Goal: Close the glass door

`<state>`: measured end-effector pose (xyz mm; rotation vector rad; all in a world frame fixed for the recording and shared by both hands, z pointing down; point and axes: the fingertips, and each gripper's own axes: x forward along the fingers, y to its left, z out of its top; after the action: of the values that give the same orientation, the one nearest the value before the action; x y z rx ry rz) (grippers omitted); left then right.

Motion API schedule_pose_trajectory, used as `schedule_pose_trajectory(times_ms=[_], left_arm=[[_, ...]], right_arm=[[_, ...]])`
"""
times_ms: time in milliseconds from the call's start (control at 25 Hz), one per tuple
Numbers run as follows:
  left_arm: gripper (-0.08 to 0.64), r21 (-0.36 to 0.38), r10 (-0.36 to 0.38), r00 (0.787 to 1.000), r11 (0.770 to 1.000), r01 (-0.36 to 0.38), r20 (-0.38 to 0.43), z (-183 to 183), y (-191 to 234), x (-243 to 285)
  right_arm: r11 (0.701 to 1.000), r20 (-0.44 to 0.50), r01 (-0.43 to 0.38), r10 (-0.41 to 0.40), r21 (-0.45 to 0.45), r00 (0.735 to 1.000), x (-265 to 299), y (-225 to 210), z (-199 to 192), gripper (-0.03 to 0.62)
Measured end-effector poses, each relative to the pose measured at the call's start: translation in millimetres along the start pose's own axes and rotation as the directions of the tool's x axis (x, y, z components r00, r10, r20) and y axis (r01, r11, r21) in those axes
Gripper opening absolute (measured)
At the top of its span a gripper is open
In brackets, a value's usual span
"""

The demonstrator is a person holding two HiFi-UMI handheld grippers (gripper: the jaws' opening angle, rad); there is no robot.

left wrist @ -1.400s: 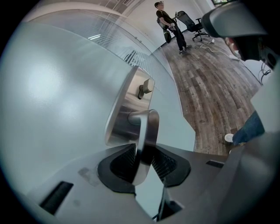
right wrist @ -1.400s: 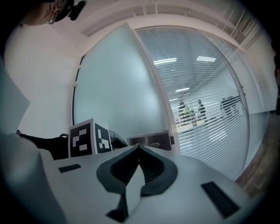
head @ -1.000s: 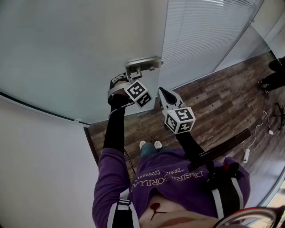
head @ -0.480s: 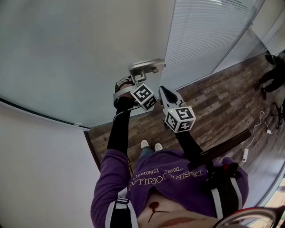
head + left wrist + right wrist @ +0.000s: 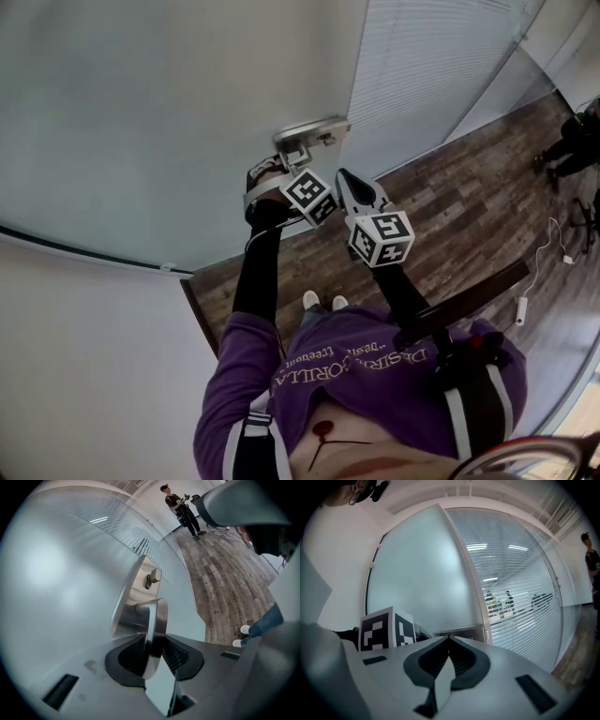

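Grip made with left gripper (image 5: 153,644), jaws clamped on brushed-steel lever handle (image 5: 157,613) of frosted glass door (image 5: 56,573); right gripper (image 5: 449,641) idle, jaws together, empty. Unclear whether latched yet.

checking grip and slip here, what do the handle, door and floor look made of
Handle: brushed metal, likely steel; satin grey sheen with soft reflections.
Door: frosted glass, it seems; pale, even, translucent glow, nothing sharp behind it.
Floor: wood or wood-look laminate; brown grained planks.

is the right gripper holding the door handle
No, the right gripper has its jaws together with nothing between them, while the door handle is clamped in the left gripper.
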<state>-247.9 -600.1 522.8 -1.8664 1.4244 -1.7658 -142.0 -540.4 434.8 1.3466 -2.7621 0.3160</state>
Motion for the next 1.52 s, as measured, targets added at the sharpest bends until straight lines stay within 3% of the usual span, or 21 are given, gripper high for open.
schedule_pose_trajectory(times_ms=[760, 1520], left_arm=[[0.100, 0.003, 0.035, 0.999, 0.999, -0.035, 0.017, 2, 5, 1], [0.100, -0.040, 0.020, 0.999, 0.999, -0.021, -0.032, -4, 7, 7]], right_arm=[[0.990, 0.020, 0.143, -0.143, 0.012, 0.990, -17, -21, -11, -0.004], [0.998, 0.010, 0.058, -0.058, 0.025, 0.998, -6, -42, -6, -0.003]])
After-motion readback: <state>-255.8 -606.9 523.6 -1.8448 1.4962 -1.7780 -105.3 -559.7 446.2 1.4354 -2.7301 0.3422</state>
